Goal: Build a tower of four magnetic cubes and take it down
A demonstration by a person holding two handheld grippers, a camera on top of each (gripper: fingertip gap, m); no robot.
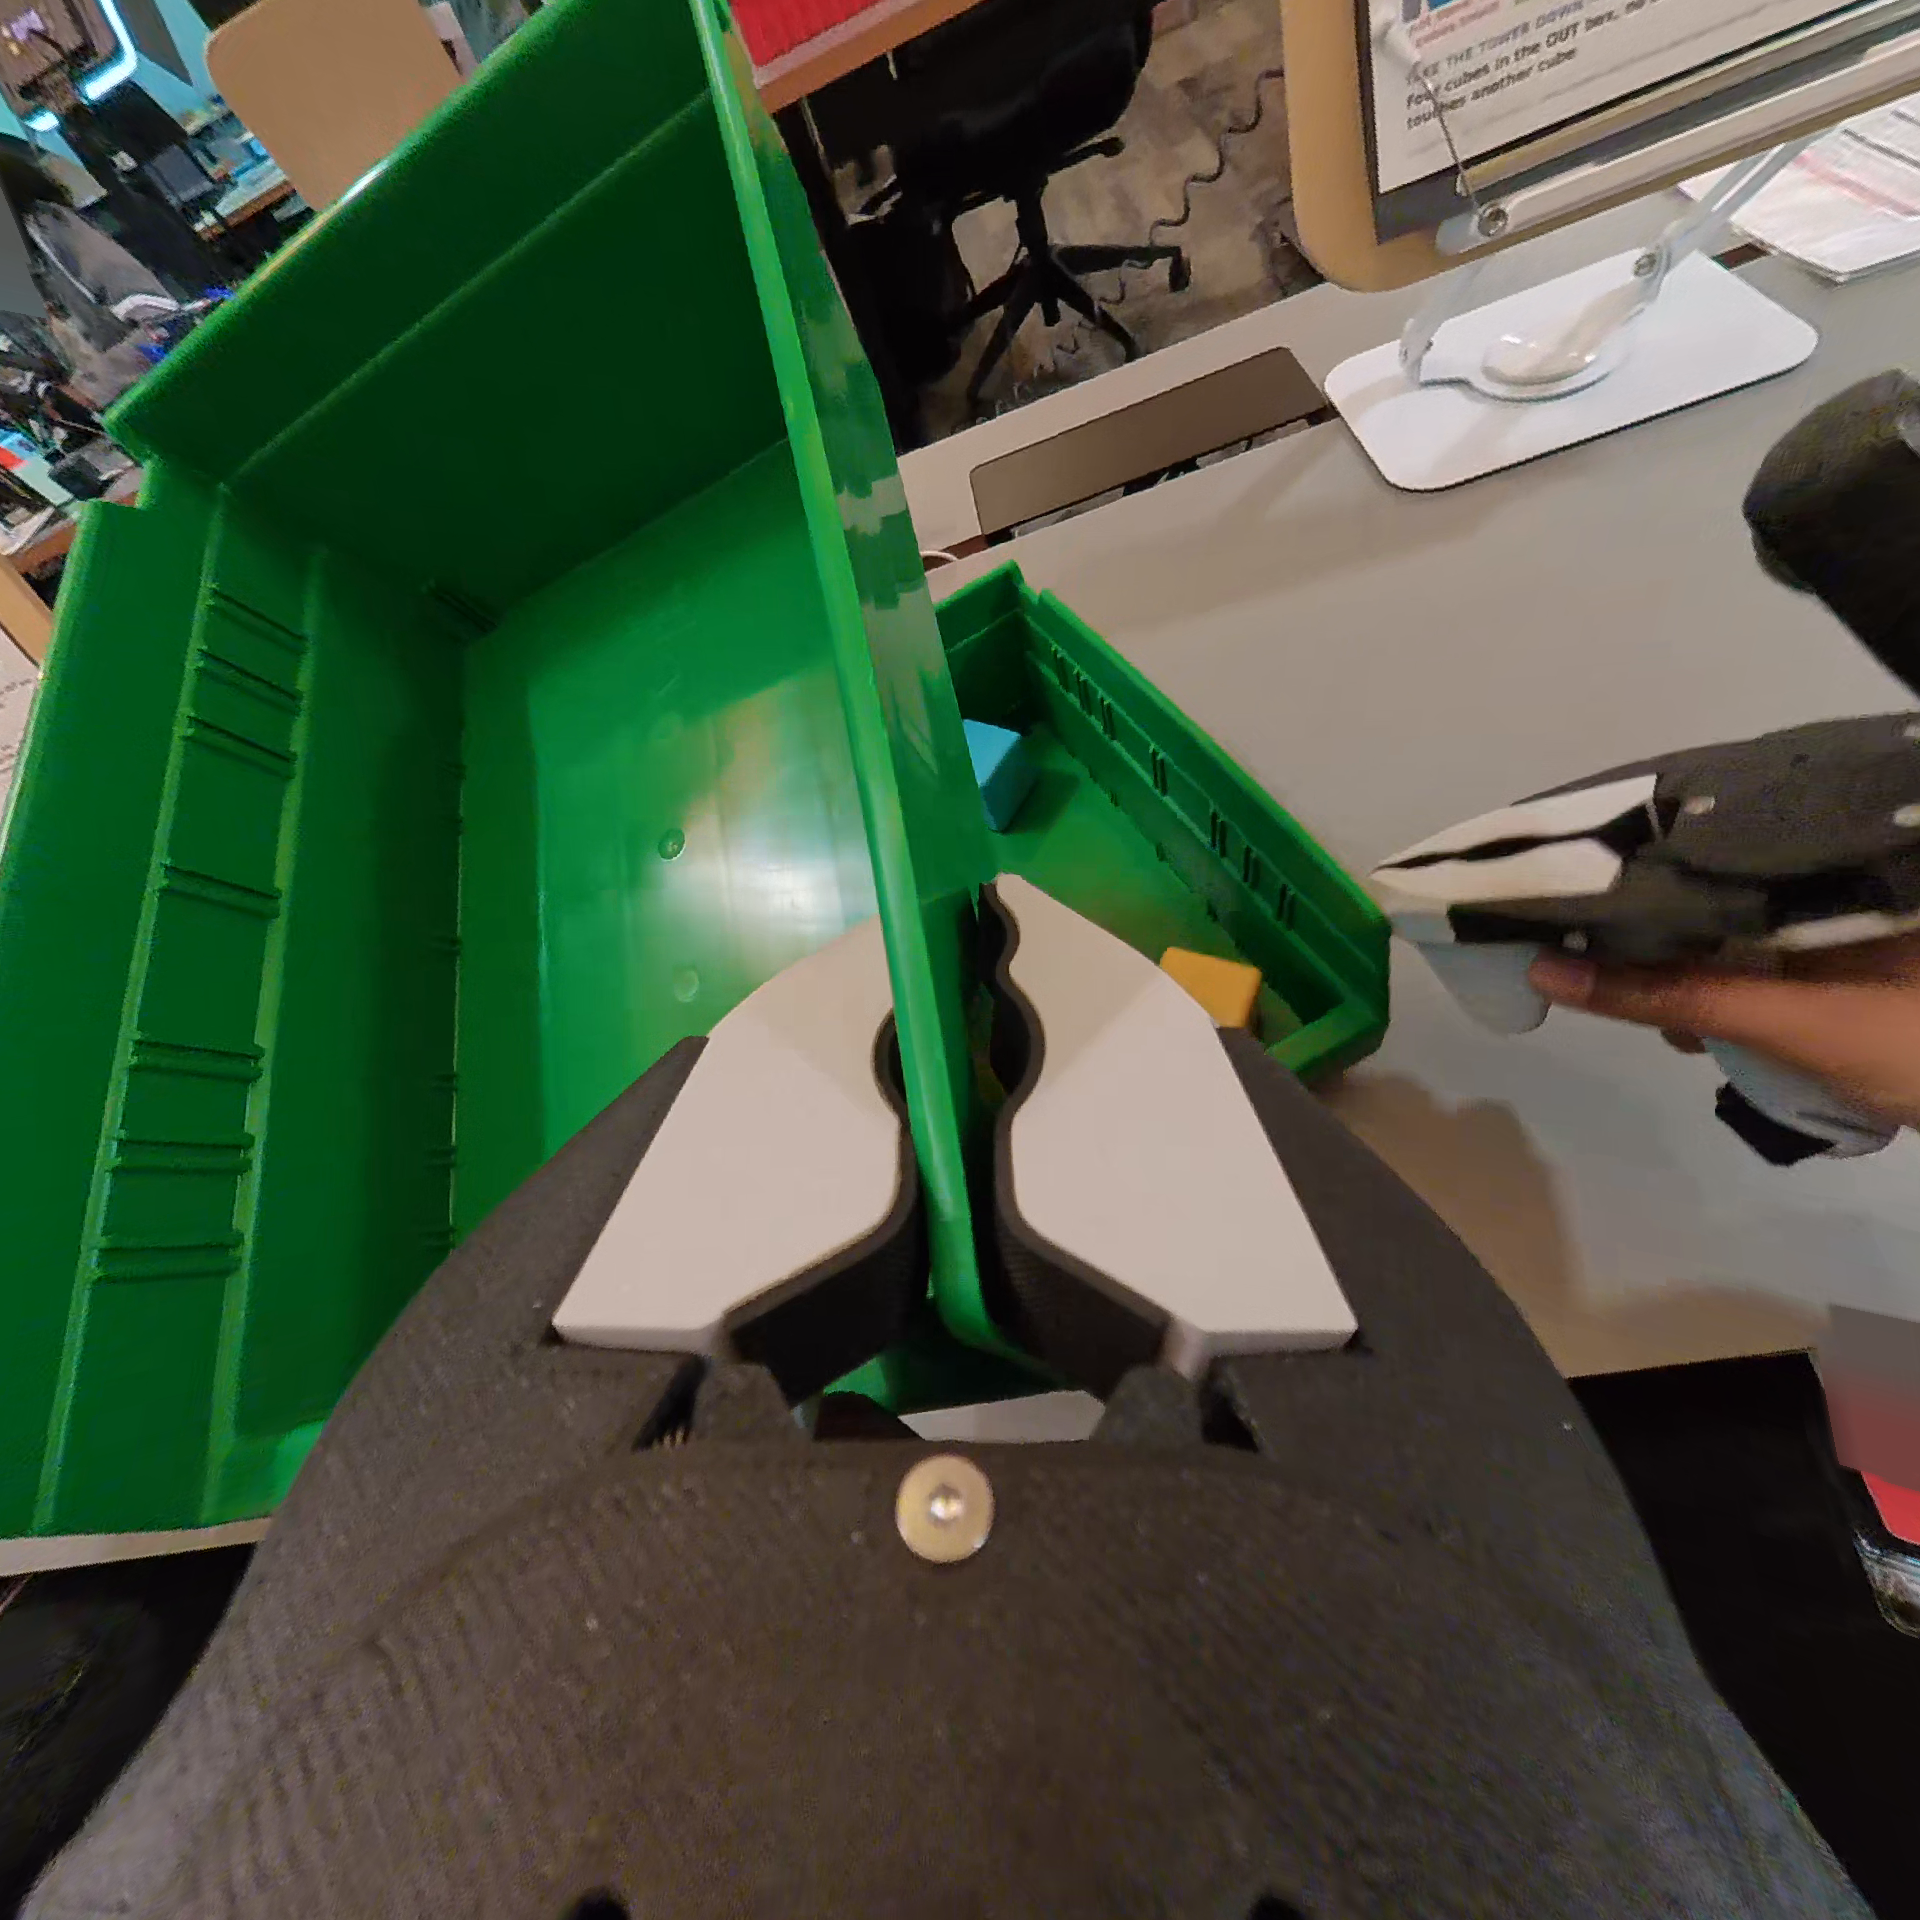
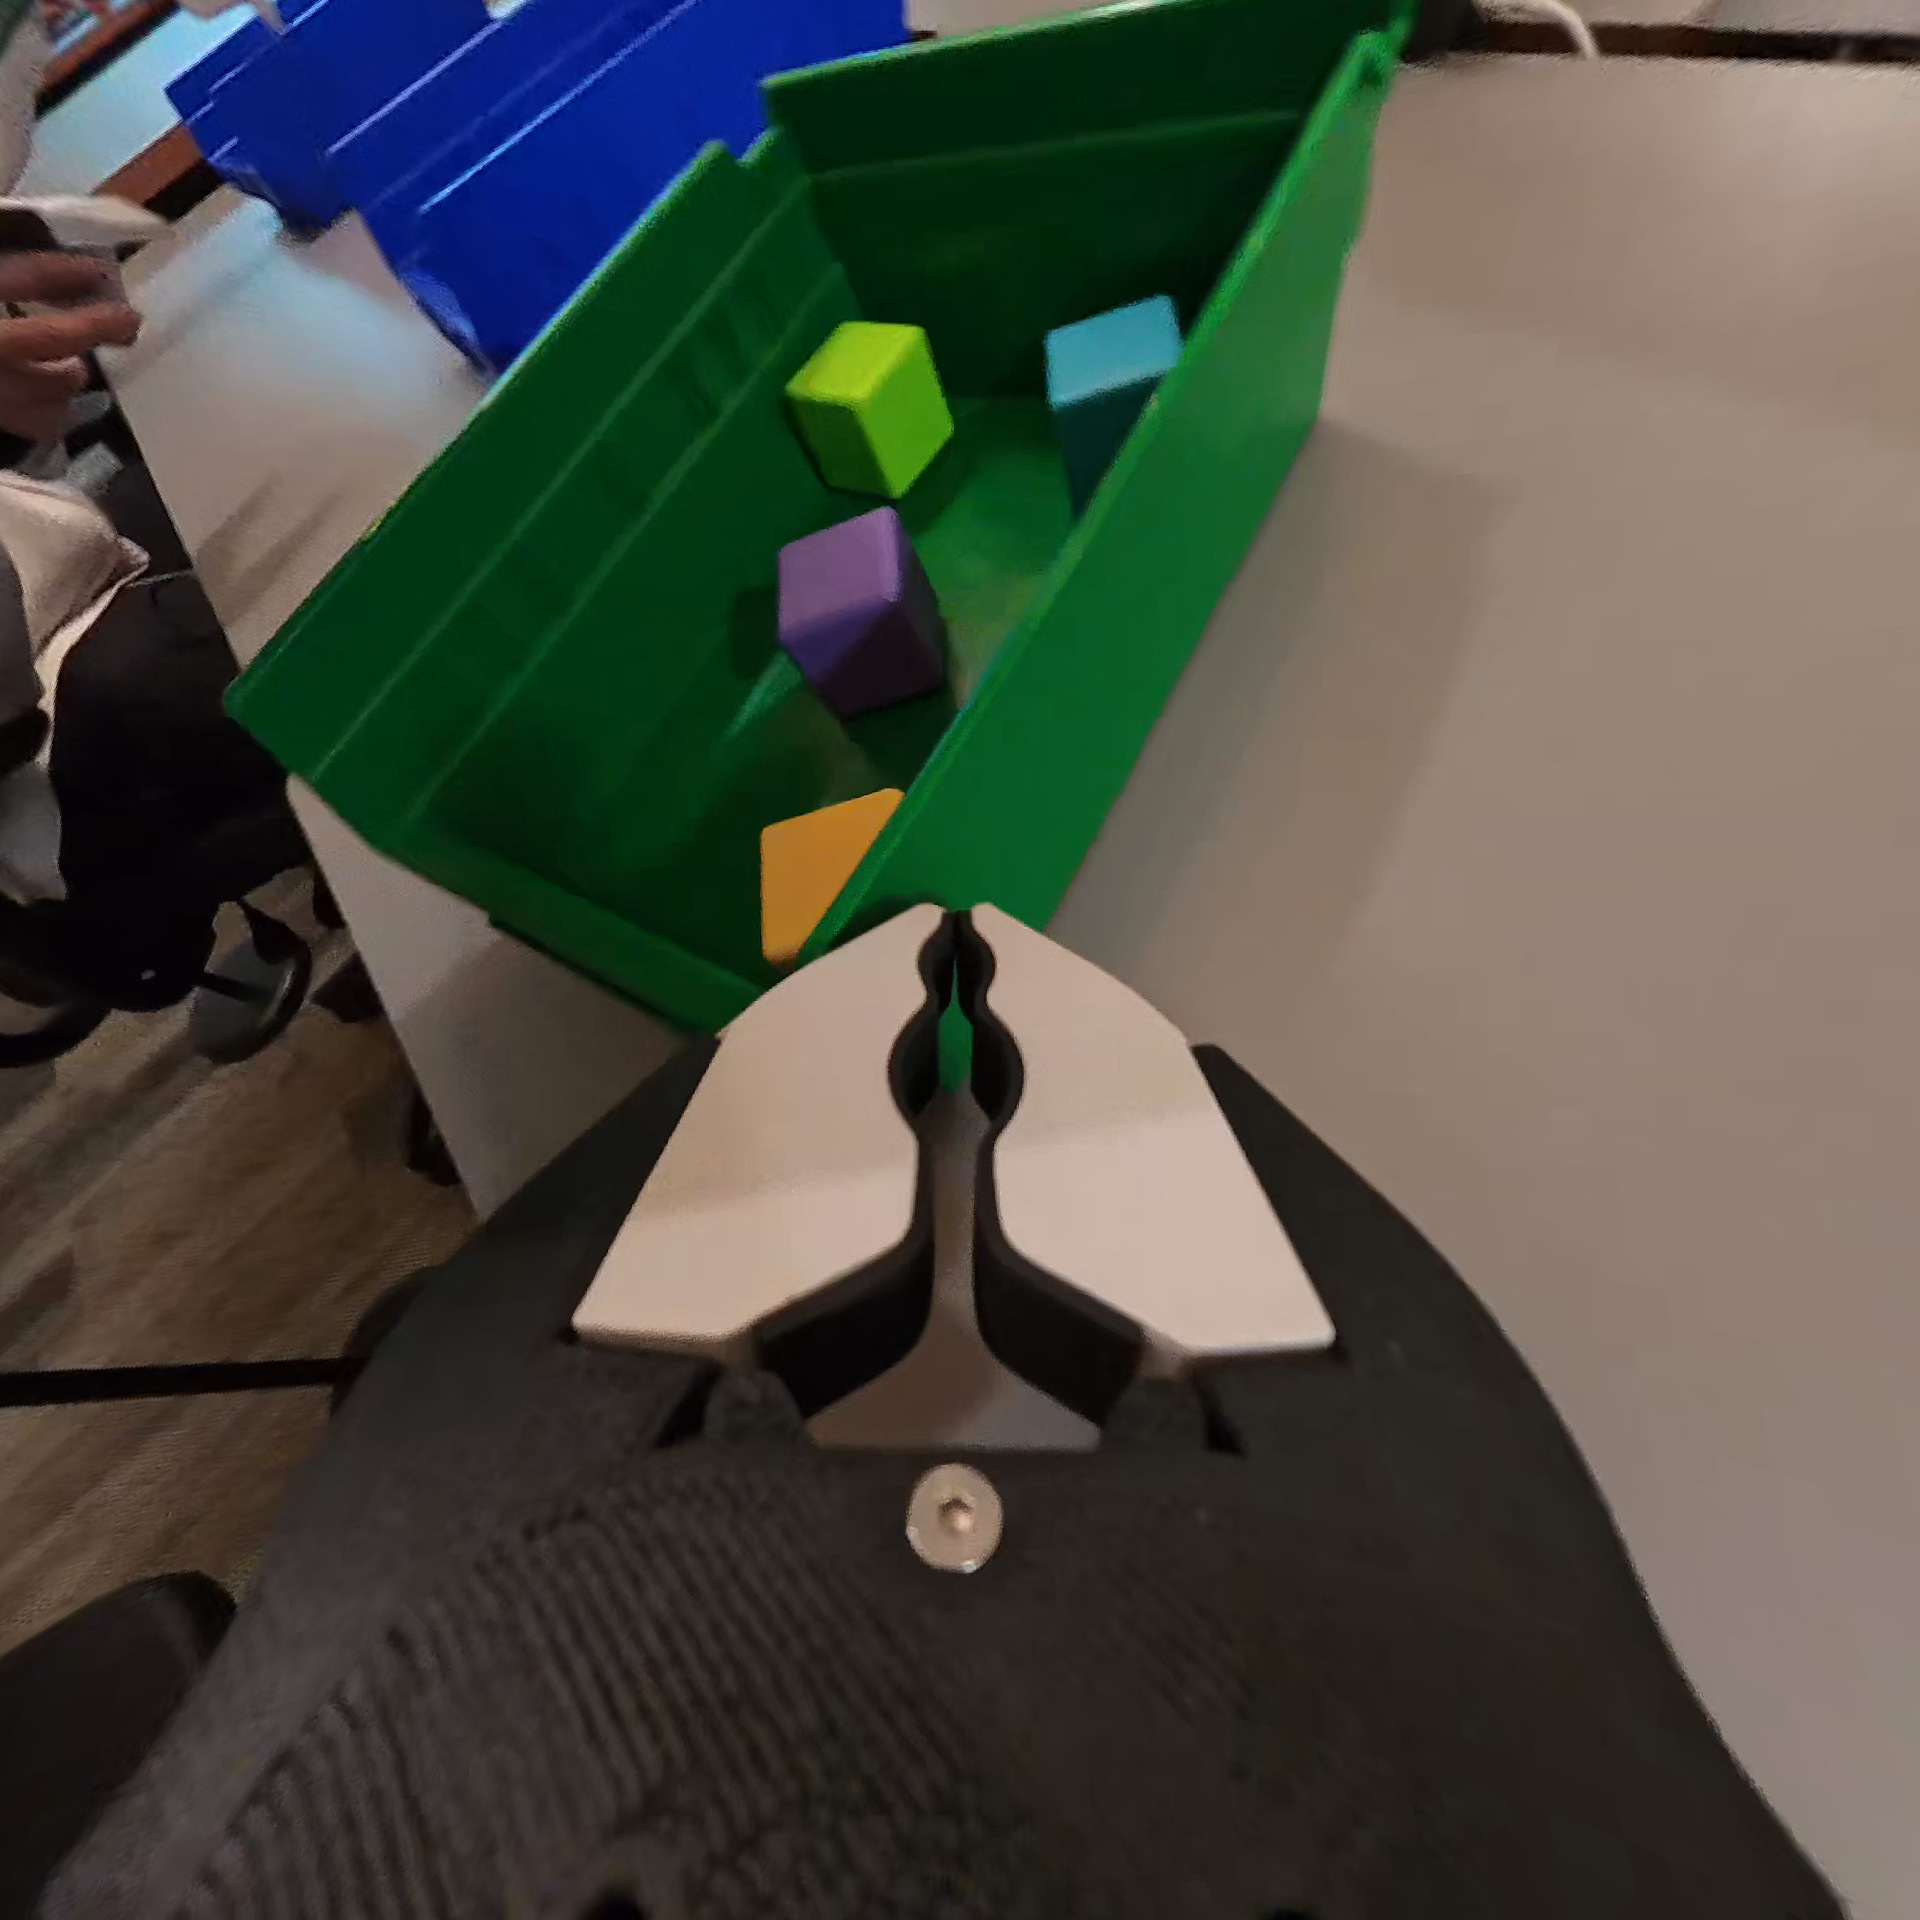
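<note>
Left wrist view: our grippers on two green bins

We clamp our left gripper on the side wall of an empty green bin. Right gripper pinches the near corner of the second green bin; lime cube, purple cube, teal cube and orange cube lie inside.

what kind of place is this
Likely an office or lab workspace: a black swivel office chair, a white monitor stand on the grey desk, and blue plastic bins.
</note>
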